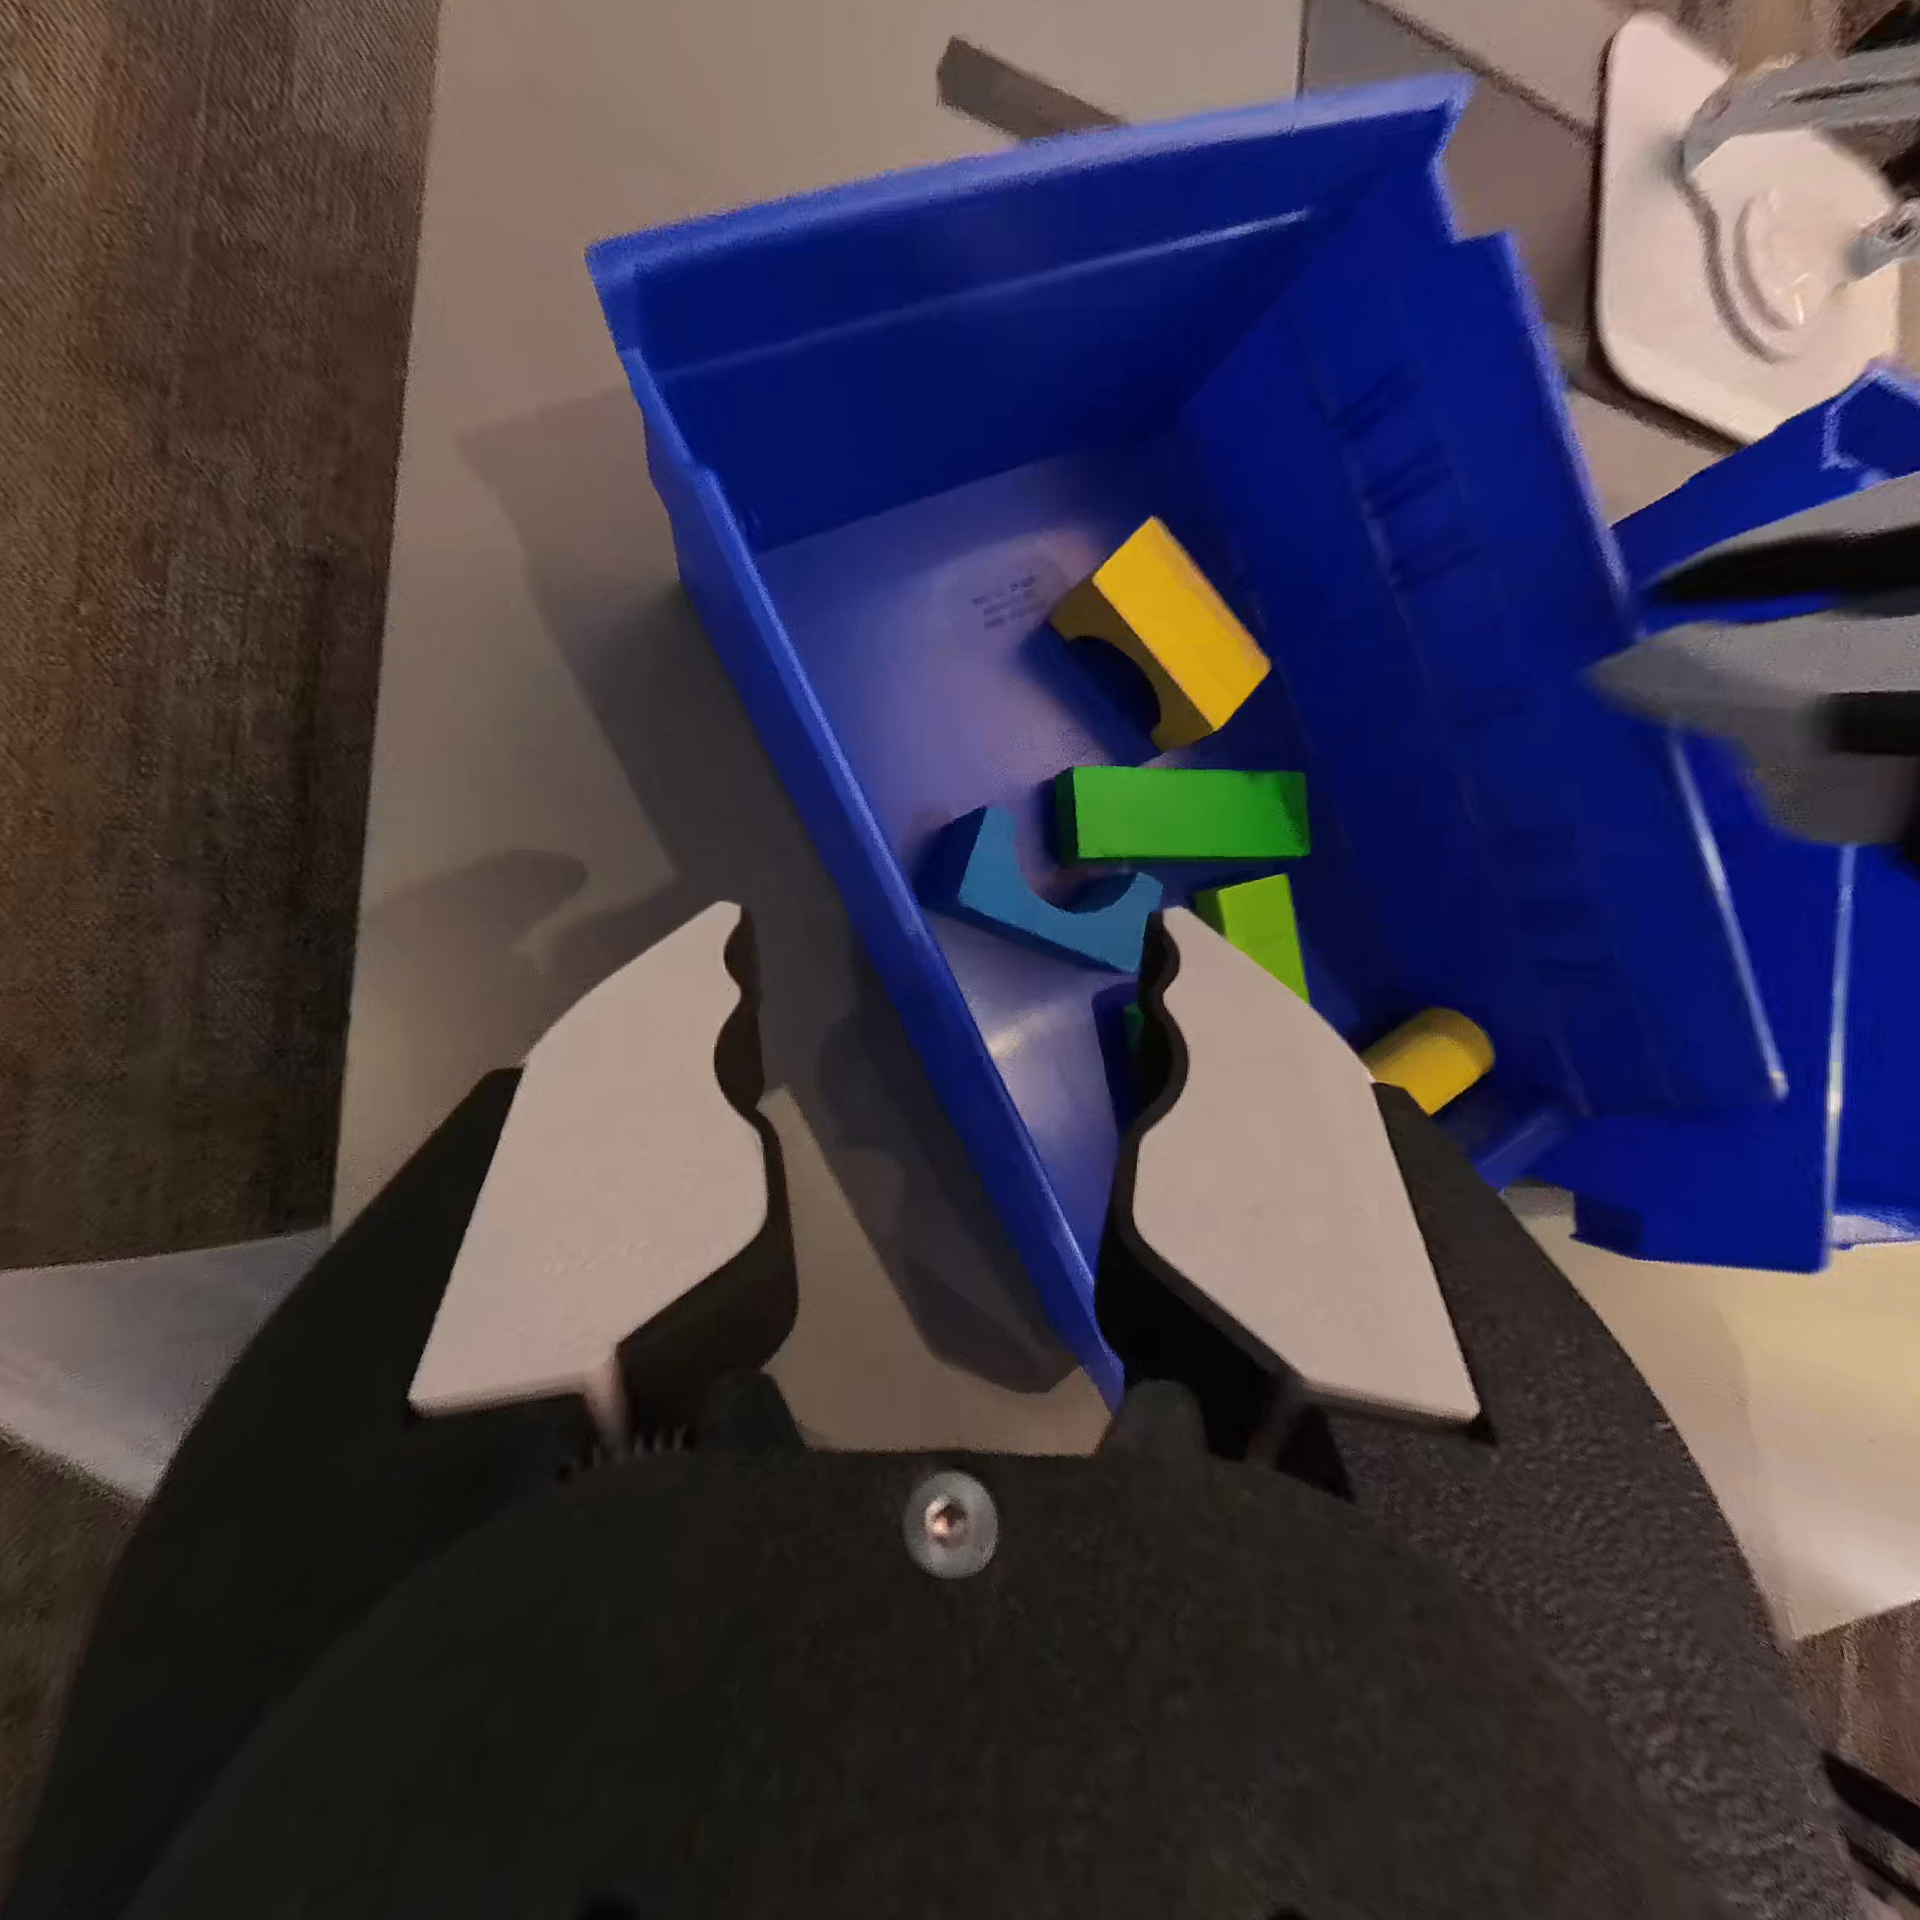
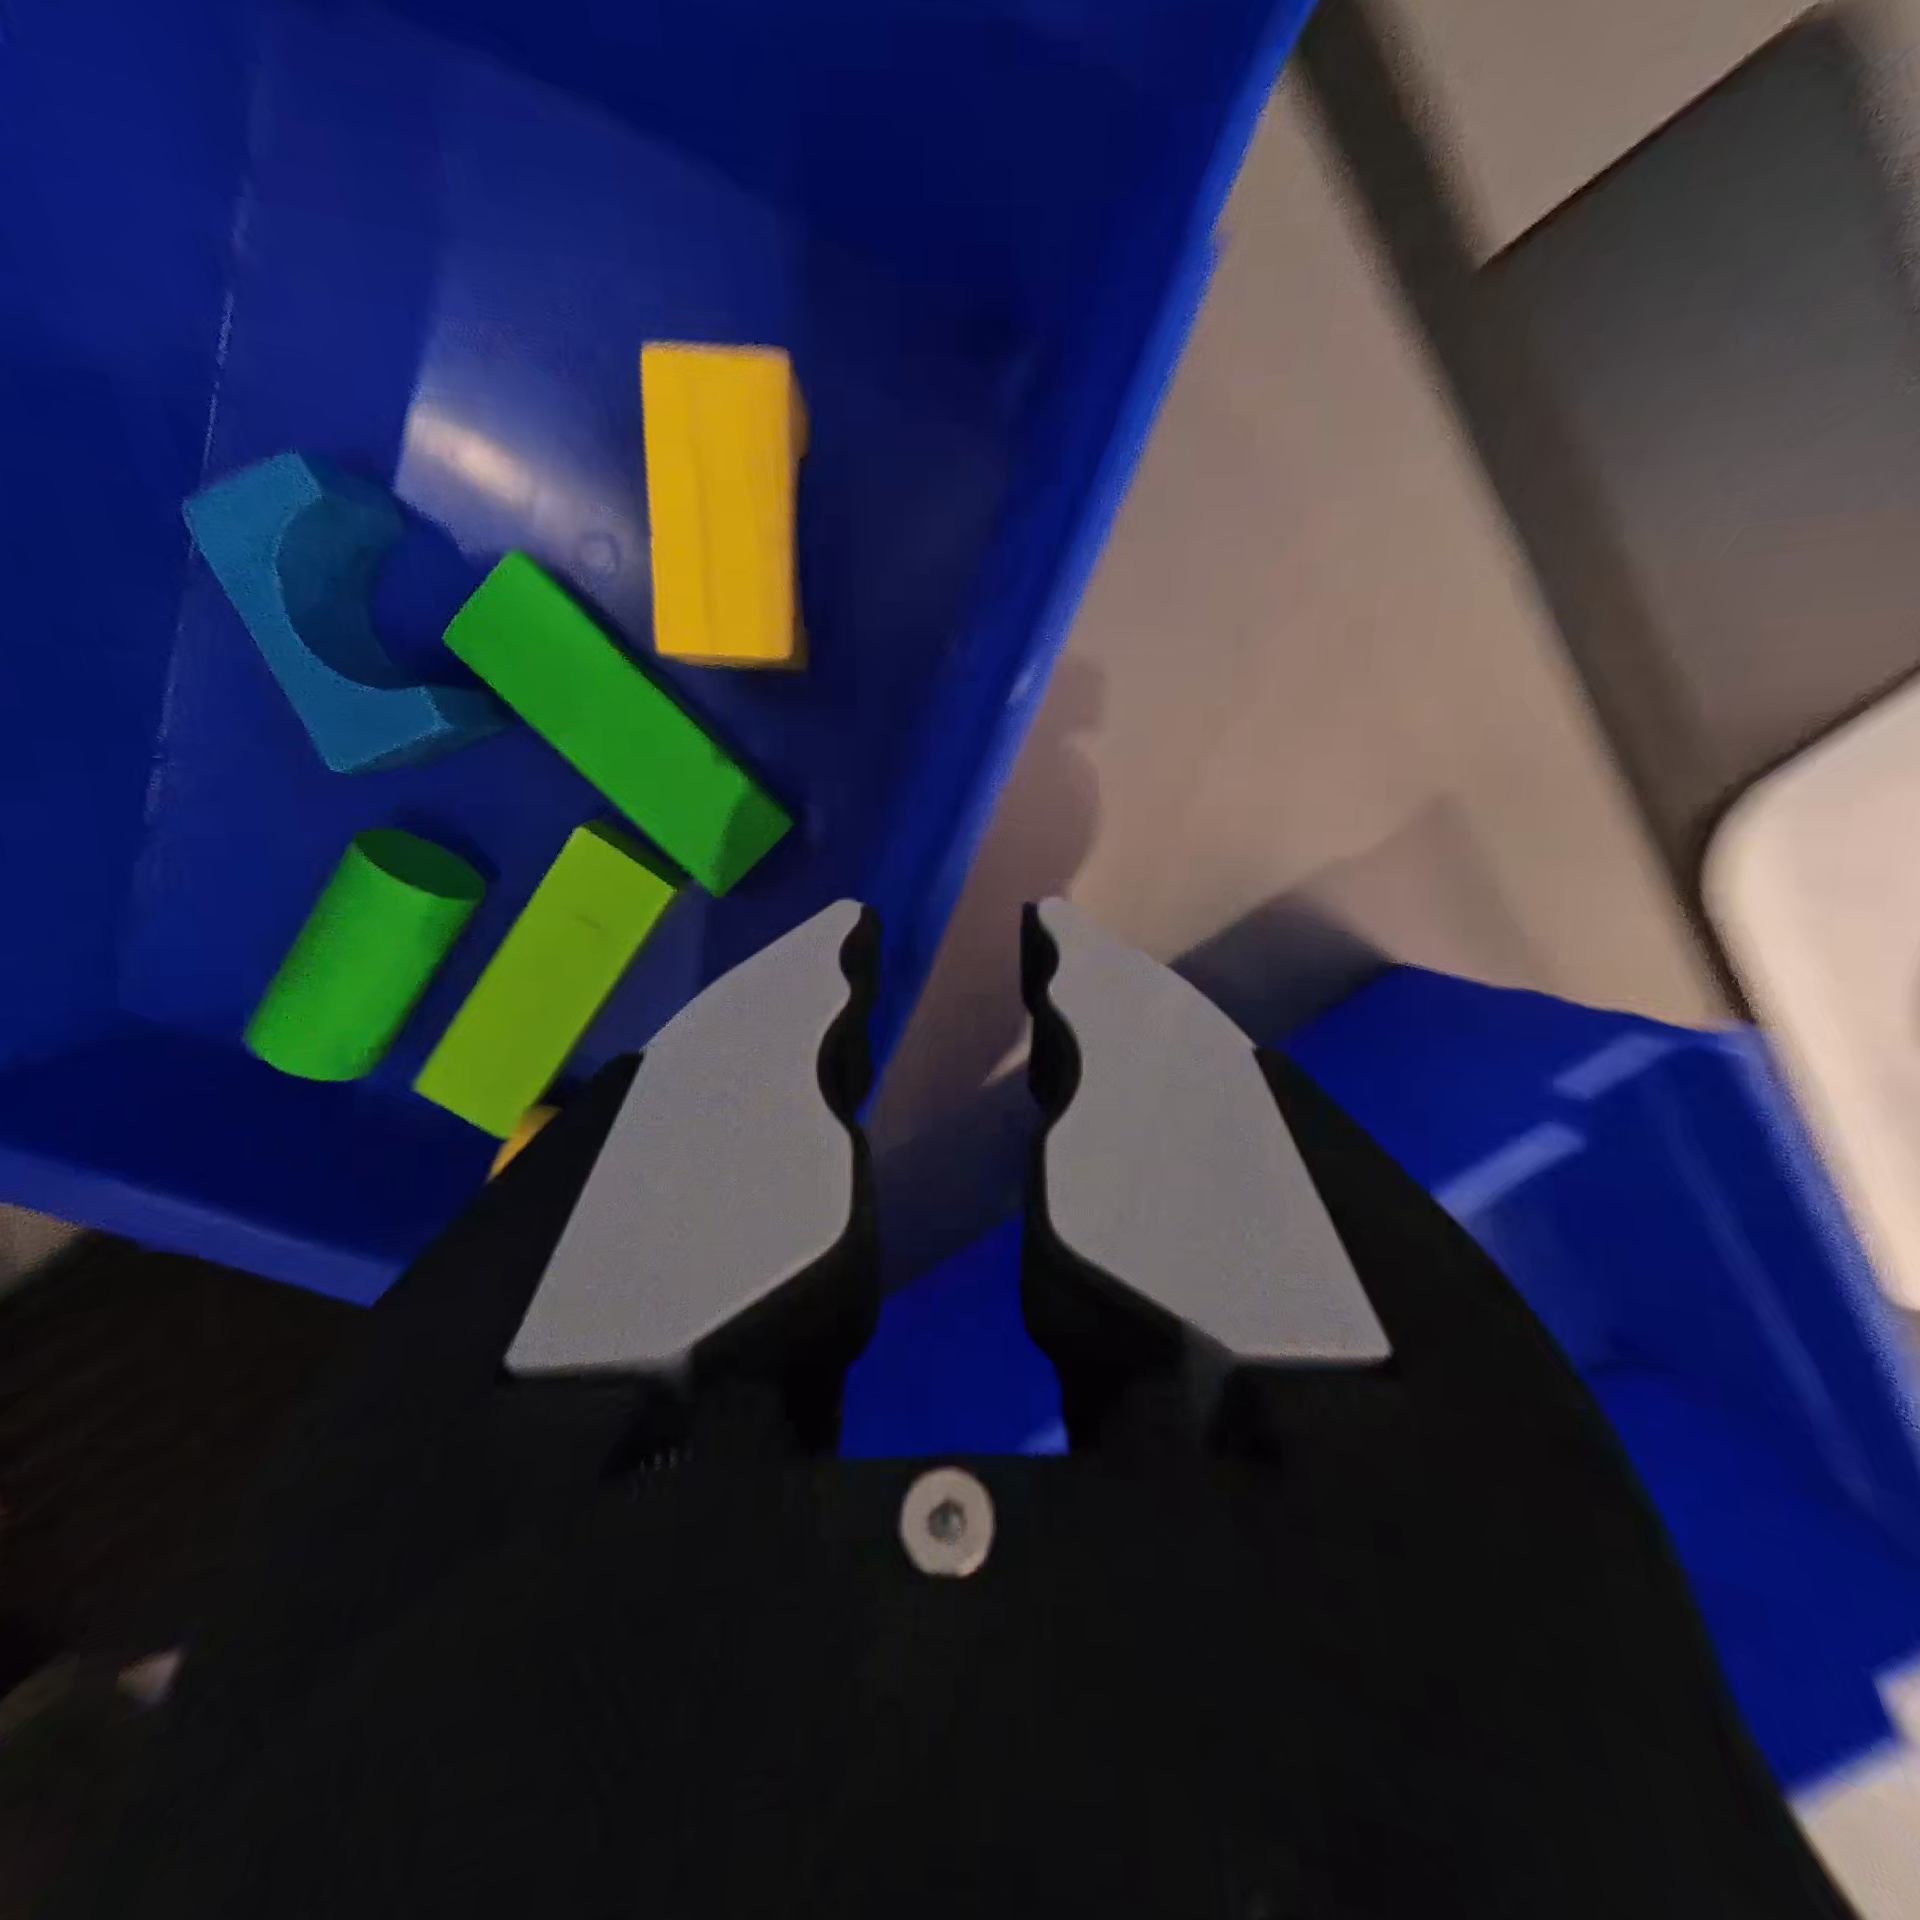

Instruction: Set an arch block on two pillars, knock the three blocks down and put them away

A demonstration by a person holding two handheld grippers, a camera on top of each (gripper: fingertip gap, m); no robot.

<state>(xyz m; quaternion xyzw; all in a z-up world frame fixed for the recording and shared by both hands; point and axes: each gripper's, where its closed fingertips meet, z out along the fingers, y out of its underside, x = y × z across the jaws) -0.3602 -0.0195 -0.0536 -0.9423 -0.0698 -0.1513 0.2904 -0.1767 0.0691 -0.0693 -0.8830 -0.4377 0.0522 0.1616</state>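
Inside blue bin (image 1: 935,343), loose blocks (image 2: 613,717)

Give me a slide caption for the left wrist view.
Open left hand-held gripper straddles the blue bin wall; blocks inside.

Blue bin (image 1: 935,436) tilted on bench. Inside, lying flat: yellow arch block (image 1: 1164,634), blue arch block (image 1: 1029,904), dark green bar (image 1: 1184,816) touching it, light green bar (image 2: 551,977), green cylinder (image 2: 364,956), yellow cylinder (image 1: 1429,1055).

pale table (image 1: 499,343), blue bin (image 1: 935,395) on it
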